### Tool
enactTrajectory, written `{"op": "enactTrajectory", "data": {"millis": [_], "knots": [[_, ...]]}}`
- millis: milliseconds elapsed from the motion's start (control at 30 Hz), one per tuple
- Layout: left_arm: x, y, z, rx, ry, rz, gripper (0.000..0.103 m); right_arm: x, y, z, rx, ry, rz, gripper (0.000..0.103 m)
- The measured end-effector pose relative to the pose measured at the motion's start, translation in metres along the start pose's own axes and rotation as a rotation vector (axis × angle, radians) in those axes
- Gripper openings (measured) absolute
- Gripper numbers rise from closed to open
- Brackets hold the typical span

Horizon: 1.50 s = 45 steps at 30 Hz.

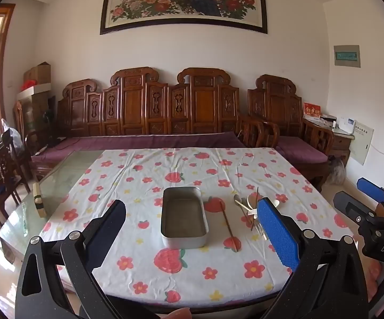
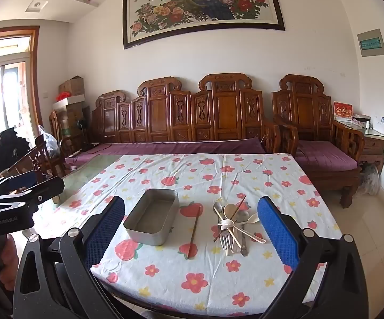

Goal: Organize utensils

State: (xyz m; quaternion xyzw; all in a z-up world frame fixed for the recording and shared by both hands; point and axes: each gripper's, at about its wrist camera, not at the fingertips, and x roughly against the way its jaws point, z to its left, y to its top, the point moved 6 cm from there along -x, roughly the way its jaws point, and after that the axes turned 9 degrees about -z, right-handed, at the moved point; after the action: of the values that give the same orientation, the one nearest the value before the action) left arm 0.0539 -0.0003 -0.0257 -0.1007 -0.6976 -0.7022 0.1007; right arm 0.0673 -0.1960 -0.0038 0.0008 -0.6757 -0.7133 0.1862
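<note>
Nothing sorted yet: the metal tin [image 2: 152, 216] is empty, the utensil pile [image 2: 233, 226] and one chopstick [image 2: 193, 235] lie beside it, and the left gripper [image 1: 192, 228] and right gripper [image 2: 190, 228] both gape wide, holding nothing.

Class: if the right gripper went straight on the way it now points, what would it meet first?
Probably the flowered tablecloth just short of the lone chopstick, between the metal tin and the utensil pile; depth is uncertain.

On the table [image 2: 245, 287], a chopstick [image 2: 193, 235] lies between tin [image 2: 152, 216] and utensil pile [image 2: 233, 224].
</note>
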Motion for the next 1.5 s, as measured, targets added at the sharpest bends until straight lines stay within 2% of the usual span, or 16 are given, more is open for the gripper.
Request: {"op": "enactTrajectory", "data": {"millis": [467,1500], "knots": [[0.001,0.006,0.013,0.014,0.005,-0.004,0.096,0.000,0.001,0.000,-0.001,-0.001,-0.008,0.100],[0.003,0.017,0.003,0.002,0.016,-0.020,0.096,0.000,0.002,-0.005,-0.006,-0.001,-0.004,0.100]]}}
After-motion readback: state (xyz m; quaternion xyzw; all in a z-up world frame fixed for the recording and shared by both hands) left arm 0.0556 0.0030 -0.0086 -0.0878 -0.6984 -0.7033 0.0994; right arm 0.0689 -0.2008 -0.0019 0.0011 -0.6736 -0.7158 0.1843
